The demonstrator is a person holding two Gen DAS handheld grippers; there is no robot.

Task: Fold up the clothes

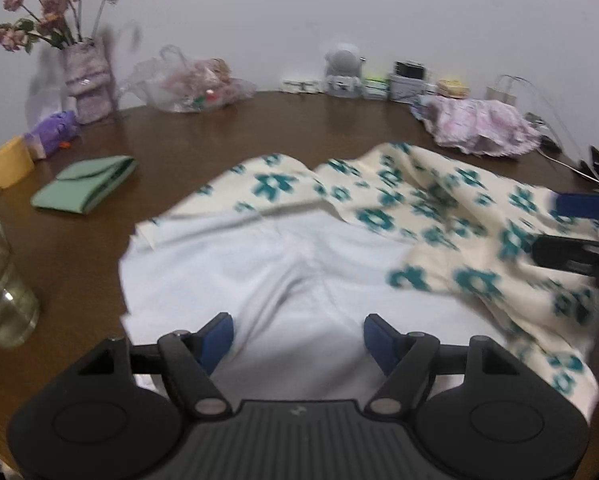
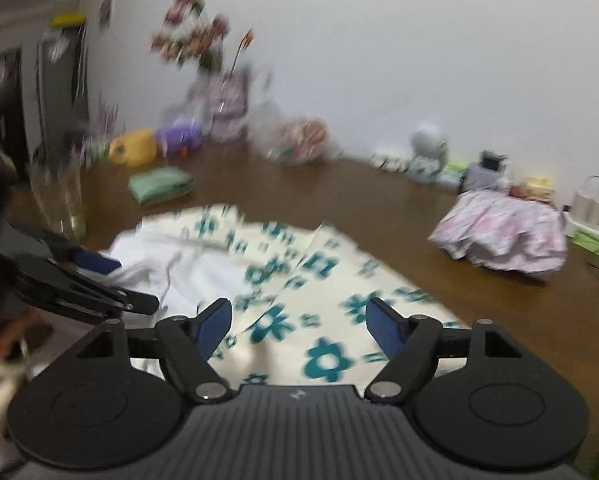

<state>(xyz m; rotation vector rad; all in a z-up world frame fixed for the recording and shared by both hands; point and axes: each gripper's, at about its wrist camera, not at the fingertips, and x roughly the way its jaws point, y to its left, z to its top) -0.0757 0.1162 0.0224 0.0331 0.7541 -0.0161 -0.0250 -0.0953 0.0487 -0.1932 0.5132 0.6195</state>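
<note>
Meanwhile, the cream garment with teal flowers lay spread across the middle of the brown table, part of it turned over so that its pale plain underside faced up on the side toward the glass vase. The left gripper hovered over that pale part, its blue-padded fingers set wide apart with nothing between them. The right gripper hung above the flowered side, fingers likewise spread wide and holding nothing; whether either touched the cloth could not be told. Relative to the garment, a folded green cloth lay well apart, toward the glass vase and a yellow mug. Beyond the garment, near the wall, stood a vase of dried pink flowers and a clear plastic bag. A crumpled pink cloth sat near the garment's far corner, not touching it.
</note>
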